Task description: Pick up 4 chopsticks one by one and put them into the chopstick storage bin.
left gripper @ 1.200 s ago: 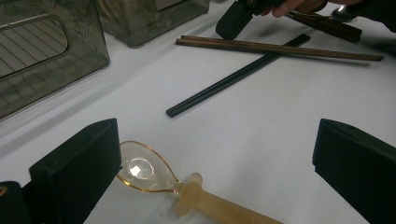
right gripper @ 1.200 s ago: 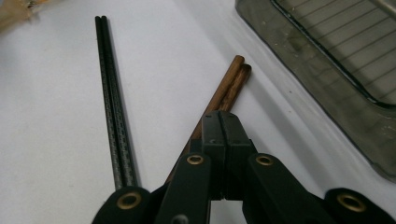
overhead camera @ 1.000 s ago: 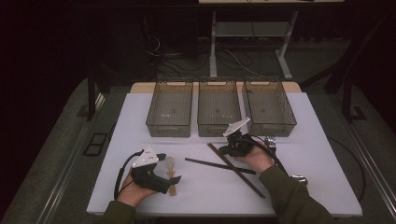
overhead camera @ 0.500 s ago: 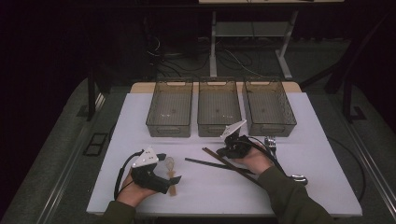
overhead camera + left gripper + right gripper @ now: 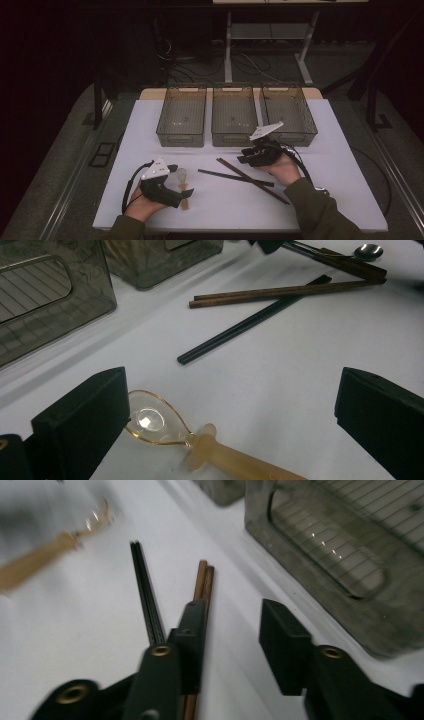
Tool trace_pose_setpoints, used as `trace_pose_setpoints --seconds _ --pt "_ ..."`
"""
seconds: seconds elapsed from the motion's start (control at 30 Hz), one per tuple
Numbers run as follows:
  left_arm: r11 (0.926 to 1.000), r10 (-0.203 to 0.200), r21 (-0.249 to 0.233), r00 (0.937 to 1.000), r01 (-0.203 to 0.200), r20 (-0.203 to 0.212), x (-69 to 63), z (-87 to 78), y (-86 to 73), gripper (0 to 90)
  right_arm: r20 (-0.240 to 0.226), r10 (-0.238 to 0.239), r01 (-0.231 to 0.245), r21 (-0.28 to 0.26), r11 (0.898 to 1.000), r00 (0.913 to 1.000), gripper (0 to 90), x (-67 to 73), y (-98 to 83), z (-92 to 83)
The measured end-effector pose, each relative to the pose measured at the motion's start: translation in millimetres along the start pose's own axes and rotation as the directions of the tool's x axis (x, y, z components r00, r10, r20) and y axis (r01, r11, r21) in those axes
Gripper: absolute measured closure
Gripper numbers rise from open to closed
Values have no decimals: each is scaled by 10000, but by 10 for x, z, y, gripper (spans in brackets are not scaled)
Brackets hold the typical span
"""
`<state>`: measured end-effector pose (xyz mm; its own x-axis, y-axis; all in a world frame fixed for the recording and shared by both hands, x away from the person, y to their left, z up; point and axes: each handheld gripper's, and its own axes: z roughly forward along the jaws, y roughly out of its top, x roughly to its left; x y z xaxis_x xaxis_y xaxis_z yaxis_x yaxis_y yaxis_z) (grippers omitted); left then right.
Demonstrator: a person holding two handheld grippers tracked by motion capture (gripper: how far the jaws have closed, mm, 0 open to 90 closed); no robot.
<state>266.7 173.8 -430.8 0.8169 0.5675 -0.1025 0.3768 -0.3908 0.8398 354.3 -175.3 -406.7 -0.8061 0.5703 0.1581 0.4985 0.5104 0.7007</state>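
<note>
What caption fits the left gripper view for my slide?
Open left tongs straddling a clear gold-rimmed spoon, with brown chopsticks and black chopsticks lying beyond.

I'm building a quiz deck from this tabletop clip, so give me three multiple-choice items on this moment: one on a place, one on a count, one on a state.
1. Where does the clear spoon with the amber handle lie?
A. in the middle bin
B. on the table between the left tool's jaws
C. under the brown chopsticks

2. How many clear bins stand along the table's far side?
A. two
B. three
C. four

3. How do the right tool's jaws stand?
A. apart, with nothing between the pads
B. shut on the black chopsticks
C. shut on a spoon

Answers:
1. B, the spoon lies on the white table between the open jaws of the left tool.
2. B, the left bin, middle bin and right bin stand side by side.
3. A, the right tool shows a bare gap; the brown chopsticks lie beneath it.
</note>
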Motion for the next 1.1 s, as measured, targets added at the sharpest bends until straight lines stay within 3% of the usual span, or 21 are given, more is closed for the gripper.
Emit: trace_pose_setpoints --seconds 0.27,0.5,0.83,1.03,1.1 --pt "10000 64 65 10000 -64 -15 -12 11 0 0 162 202 -193 -528 9984 9997 459 40 -172 -313" --pt "9999 79 98 10000 -79 37 -22 19 0 0 52 297 -291 -906 9955 9995 480 94 -389 -557" --pt "9999 111 118 9999 -111 32 -26 20 -1 0 -42 488 -489 -801 9956 9988 483 166 -685 -733" --pt "9999 101 125 9999 -102 55 -25 22 -4 0 -138 488 -496 -670 9965 9987 547 198 -846 -778" --pt "9999 100 124 9999 -101 43 -26 21 -3 0 -245 503 -510 -318 9982 9984 606 214 -912 -768"
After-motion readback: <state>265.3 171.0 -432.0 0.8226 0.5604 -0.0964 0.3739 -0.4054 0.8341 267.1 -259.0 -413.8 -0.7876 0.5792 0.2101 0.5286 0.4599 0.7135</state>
